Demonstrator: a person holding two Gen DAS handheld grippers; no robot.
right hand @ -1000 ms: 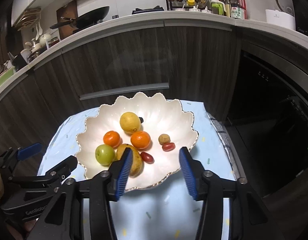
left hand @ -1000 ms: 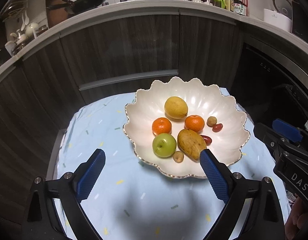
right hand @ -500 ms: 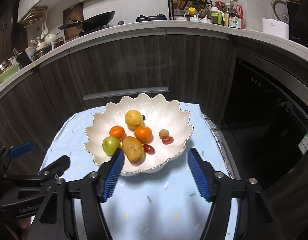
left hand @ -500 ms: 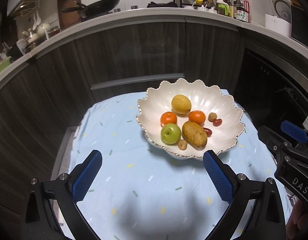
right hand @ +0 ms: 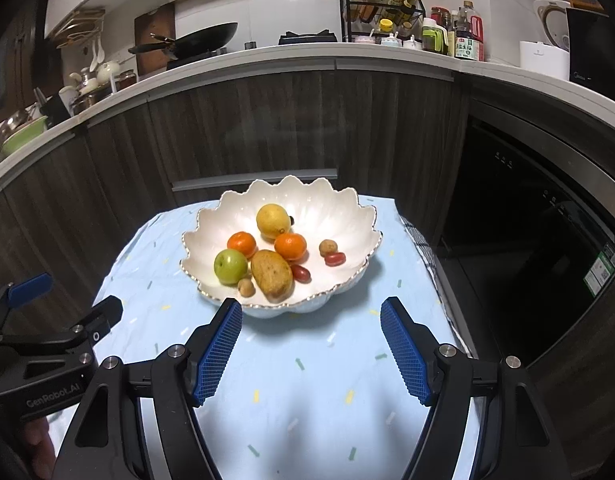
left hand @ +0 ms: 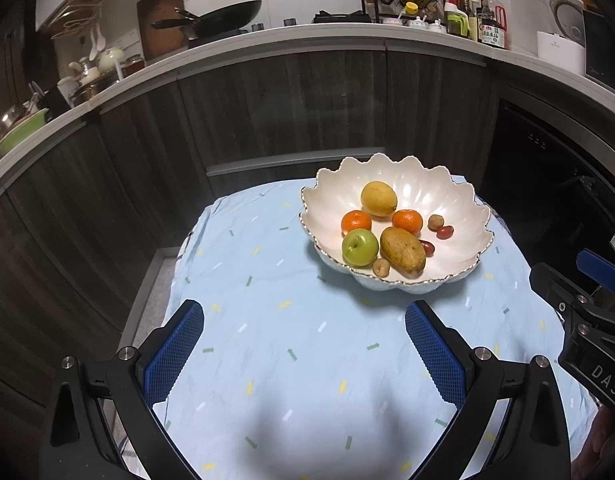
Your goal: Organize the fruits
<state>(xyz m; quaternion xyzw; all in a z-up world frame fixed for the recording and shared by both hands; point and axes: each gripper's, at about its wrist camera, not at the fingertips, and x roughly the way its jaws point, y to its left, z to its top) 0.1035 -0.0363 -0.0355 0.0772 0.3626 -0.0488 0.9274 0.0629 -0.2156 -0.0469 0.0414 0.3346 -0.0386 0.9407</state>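
Both grippers are farther back from the scalloped bowl (left hand: 467,208) than a second ago. The left gripper (left hand: 303,356), whose right pad overlapped the bowl's near rim beside the brown mango (left hand: 402,249), now hangs over bare blue tablecloth (left hand: 267,280), and the bowl sits smaller and higher to the right in its view. The right gripper (right hand: 311,350), whose left pad covered part of the mango, now has both pads short of the near rim, leaving all the fruit unobstructed. More of the counter (right hand: 267,60) above the cabinets shows in both views.
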